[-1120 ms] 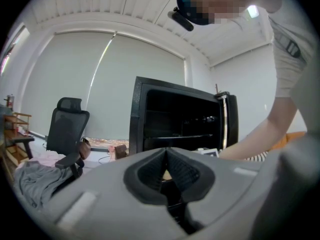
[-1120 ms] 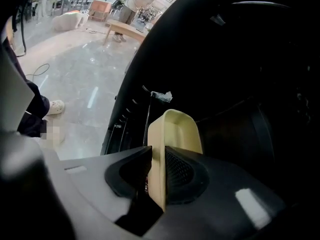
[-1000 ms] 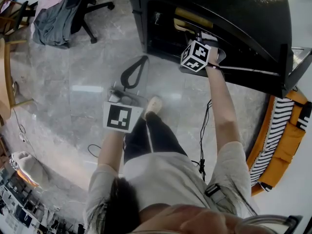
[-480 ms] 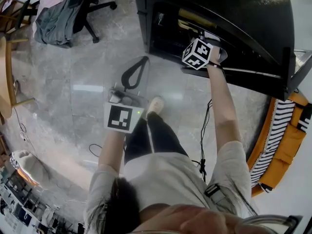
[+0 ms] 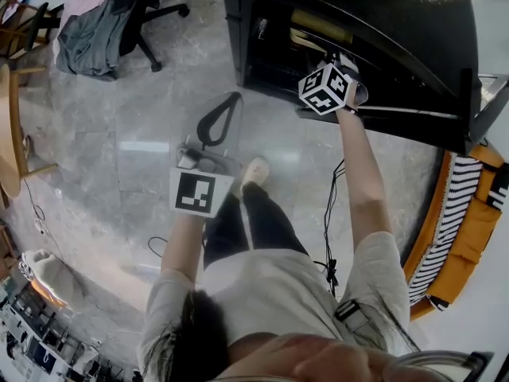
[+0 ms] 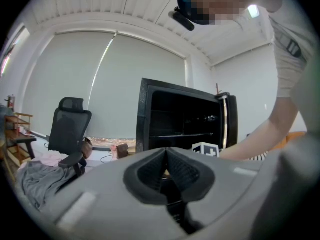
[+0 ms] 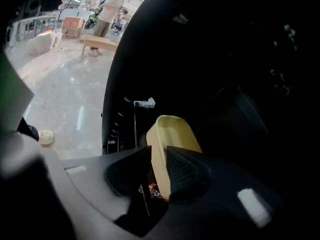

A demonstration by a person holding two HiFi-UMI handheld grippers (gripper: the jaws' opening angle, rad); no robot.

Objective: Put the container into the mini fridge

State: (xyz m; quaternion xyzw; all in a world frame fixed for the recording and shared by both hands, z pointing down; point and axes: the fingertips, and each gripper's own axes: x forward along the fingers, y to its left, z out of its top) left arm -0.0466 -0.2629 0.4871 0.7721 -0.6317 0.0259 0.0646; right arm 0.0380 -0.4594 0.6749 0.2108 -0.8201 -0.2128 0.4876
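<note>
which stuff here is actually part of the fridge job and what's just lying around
Part of the job:
cream container, clamped in the right gripper
black mini fridge, open

Lying about:
office chair
grey clothes draped on it
black cable on the floor

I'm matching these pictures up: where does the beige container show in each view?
Head view: container at upper middle, seemingly the pale shape inside the fridge opening.
Left gripper view: cannot be made out.
Right gripper view: centre, gripped between the jaws.
Shared landmark: the black mini fridge, in all three.
</note>
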